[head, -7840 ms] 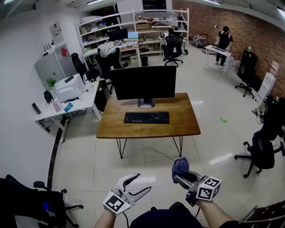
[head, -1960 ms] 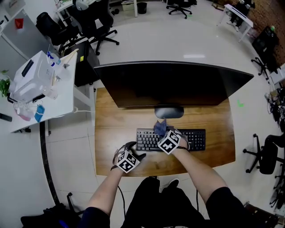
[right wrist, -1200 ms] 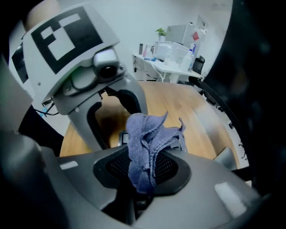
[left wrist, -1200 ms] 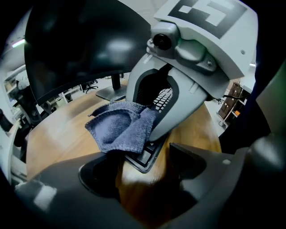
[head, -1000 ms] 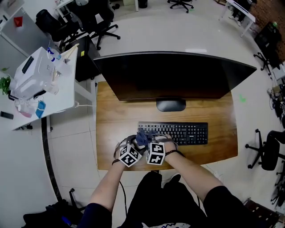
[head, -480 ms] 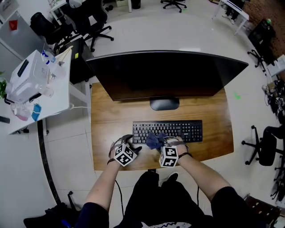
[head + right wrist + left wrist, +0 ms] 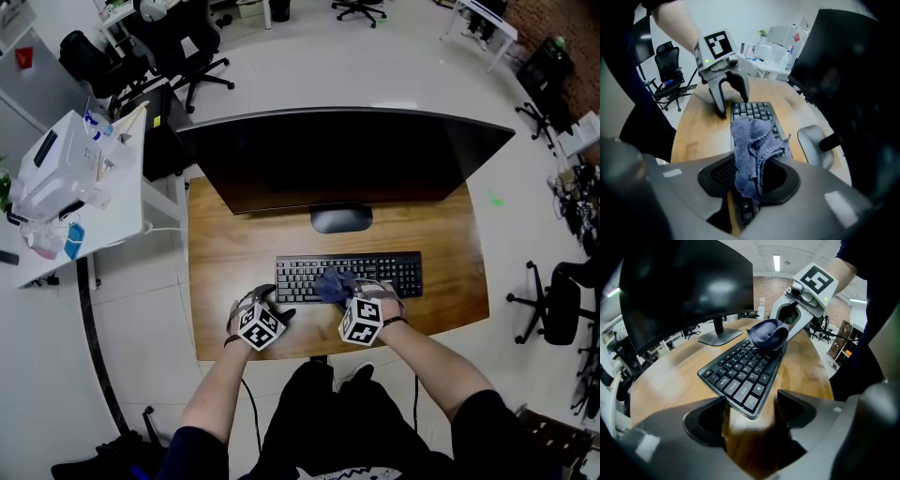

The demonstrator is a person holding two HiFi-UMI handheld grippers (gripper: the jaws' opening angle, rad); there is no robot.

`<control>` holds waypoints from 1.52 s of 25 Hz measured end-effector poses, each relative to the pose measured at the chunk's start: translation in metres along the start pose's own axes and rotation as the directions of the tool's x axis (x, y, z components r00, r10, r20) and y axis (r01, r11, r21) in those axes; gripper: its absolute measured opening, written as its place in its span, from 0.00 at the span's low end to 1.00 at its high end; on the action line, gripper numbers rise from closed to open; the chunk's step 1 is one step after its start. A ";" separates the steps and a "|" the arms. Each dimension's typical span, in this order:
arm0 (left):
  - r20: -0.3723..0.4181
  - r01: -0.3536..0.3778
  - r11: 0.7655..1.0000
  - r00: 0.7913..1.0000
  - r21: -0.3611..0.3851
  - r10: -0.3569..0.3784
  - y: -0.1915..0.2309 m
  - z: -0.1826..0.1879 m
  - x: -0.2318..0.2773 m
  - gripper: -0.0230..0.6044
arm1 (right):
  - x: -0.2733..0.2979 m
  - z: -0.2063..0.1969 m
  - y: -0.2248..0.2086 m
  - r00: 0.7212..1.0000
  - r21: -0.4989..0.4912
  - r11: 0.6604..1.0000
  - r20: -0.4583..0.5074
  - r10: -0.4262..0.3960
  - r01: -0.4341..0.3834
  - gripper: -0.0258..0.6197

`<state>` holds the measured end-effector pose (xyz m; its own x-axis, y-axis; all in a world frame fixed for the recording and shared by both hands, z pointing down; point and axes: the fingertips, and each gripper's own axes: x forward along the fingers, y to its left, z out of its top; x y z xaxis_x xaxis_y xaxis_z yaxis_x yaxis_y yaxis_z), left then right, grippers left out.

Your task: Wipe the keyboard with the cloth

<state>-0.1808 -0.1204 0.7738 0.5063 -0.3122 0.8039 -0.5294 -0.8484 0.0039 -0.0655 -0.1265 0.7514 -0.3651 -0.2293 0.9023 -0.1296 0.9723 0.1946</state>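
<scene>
Head view: the right tool (image 7: pixel 345 291) holds a blue cloth (image 7: pixel 332 284) on the black keyboard (image 7: pixel 389 270), with the left tool (image 7: pixel 275 313) at its left end on the wooden counter (image 7: pixel 225 262). Left gripper view — jaws apart and empty, the keyboard's end just ahead of them. Right gripper view — jaws clamped on the cloth.

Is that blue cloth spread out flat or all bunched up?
Bunched up: the cloth is a crumpled wad of folds, pinched in the right gripper over the keyboard.

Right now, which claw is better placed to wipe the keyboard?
Right. The right claw is shut on the cloth, over the keyboard. The left claw is open at the keyboard's left end.
</scene>
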 end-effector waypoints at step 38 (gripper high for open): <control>-0.059 -0.007 0.999 0.998 0.032 0.009 0.000 -0.002 0.002 0.57 | -0.060 -0.214 -0.020 0.961 0.242 0.954 -0.252 -0.117 0.180 0.24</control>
<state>-0.1817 -0.1203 0.7766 0.4606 -0.2939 0.8375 -0.5108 -0.8595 -0.0207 0.1569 -0.1224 0.7755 -0.1035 -0.3227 0.9408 -0.4119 0.8749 0.2548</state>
